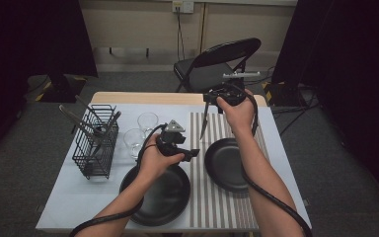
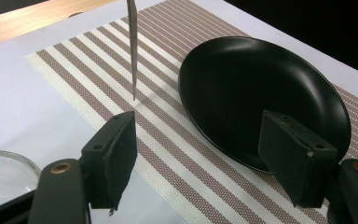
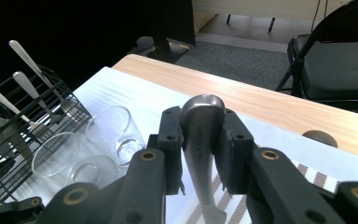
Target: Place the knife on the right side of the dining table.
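Steel knife (image 3: 200, 140) clamped (blade down) in right gripper (image 3: 199, 135).

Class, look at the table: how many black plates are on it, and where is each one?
2. One black plate lies on the striped placemat at the right; the other black plate sits on the pale tabletop beside it, under the person's left forearm.

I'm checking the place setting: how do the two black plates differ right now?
The right plate lies on the striped placemat, while the left plate lies mostly on the pale table cover, its edge overlapping the mat. The left plate sits nearer the person and looks larger; the left hand hovers above it. Both are black, round and empty.
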Available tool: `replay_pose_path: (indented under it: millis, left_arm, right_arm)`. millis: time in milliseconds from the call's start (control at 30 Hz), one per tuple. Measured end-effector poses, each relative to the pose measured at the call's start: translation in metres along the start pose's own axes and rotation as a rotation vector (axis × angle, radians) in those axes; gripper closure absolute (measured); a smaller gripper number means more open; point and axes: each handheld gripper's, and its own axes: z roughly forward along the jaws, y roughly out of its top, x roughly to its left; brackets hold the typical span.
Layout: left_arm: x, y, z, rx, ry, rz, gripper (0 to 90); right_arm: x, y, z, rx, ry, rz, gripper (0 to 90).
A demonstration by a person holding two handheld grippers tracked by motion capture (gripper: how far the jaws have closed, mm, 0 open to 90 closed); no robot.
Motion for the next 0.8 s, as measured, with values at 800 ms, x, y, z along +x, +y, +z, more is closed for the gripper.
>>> replay_pose_path:
  millis: [800]
  left_arm:
    - [0.005, -0.003, 0.009, 0.022, -0.009, -0.011, 27.8]
  right_arm:
    - [-0.006, 0.003, 0.013, 0.013, -0.011, -0.013, 73.8]
